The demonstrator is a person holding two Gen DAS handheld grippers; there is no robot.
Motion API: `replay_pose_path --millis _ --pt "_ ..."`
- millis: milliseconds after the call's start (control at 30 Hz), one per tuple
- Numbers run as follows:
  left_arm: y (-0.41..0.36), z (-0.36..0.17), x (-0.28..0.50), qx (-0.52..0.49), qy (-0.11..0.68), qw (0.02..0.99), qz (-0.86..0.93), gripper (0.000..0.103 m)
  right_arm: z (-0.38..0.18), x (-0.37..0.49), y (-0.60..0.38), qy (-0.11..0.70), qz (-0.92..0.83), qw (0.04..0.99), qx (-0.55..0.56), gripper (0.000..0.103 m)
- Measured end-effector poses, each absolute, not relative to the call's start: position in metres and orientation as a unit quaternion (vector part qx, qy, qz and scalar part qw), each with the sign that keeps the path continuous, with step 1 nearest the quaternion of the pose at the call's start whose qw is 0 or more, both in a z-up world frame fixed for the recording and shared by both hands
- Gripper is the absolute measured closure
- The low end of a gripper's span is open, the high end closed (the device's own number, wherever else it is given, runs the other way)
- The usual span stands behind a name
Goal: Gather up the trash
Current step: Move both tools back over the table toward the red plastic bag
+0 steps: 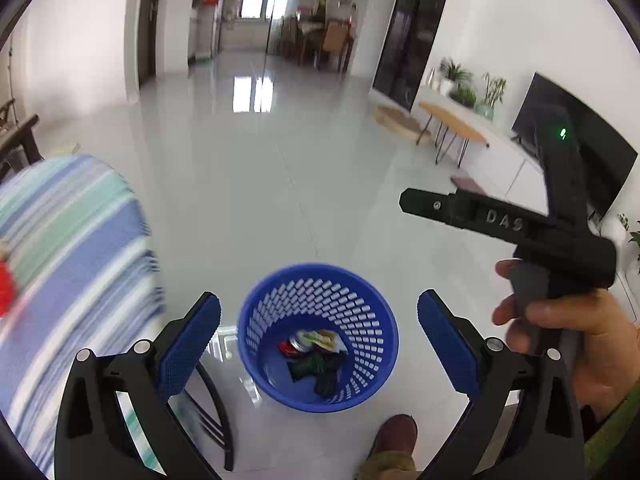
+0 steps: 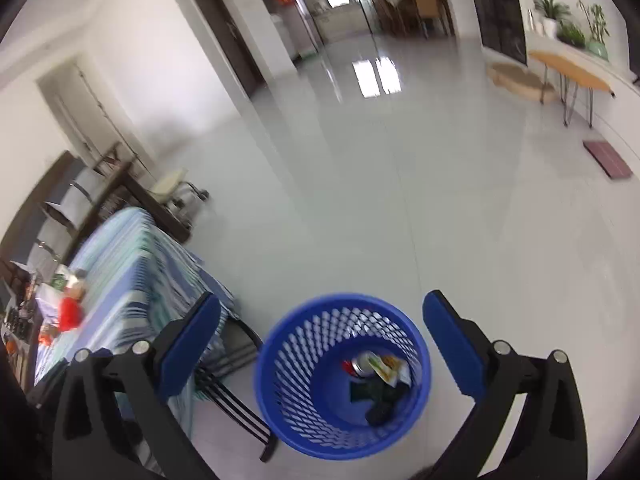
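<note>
The pale tiled floor [image 1: 280,168] fills most of both views. At the left stands the bench [image 2: 132,264] under a blue and green striped cloth, with small items, one of them red, blurred on its top in the right wrist view. On the floor just beside the bench's dark legs stands the blue mesh basket [image 1: 280,300], upright. At its bottom lies the trash [image 1: 316,356]: a can, a light wrapper with a printed picture, a red scrap and dark green wrappers, heaped together.

The left claw [image 1: 318,344] hangs above the basket, released, its blue pads spread wide with nothing between them but the basket below. The right claw [image 2: 320,346] is likewise released and holds nothing, the basket showing between its pads. In the left wrist view a hand [image 1: 568,340] grips the handle of the right tool, and a brown shoe [image 1: 394,436] stands near the basket.
</note>
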State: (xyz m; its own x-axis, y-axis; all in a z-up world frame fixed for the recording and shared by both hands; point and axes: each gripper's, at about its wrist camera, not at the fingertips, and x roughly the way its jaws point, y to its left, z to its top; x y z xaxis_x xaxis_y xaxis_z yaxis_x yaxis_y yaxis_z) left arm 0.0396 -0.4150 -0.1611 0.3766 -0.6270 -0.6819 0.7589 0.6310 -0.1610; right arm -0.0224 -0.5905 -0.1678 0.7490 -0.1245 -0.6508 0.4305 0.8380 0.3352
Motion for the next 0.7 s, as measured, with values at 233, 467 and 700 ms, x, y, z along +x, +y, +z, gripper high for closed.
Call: replay_pose_path --millis 233,467,700 --pt "-0.313 -0.145 0.032 0.082 0.372 0.849 -0.366 0.005 -0.145 -0.021 -0.484 0.309 -0.107 0.934 0.145 0.005" --pt "-0.205 -0.158 0.053 0.107 0.393 0.872 -0.271 0.005 -0.149 0.007 -0.356 0.343 0.0 0.935 0.088 0.005" --pt "-0.115 -0.154 0.077 0.07 0.402 0.885 -0.223 0.005 -0.157 0.041 -0.279 0.382 0.046 0.921 0.057 0.005"
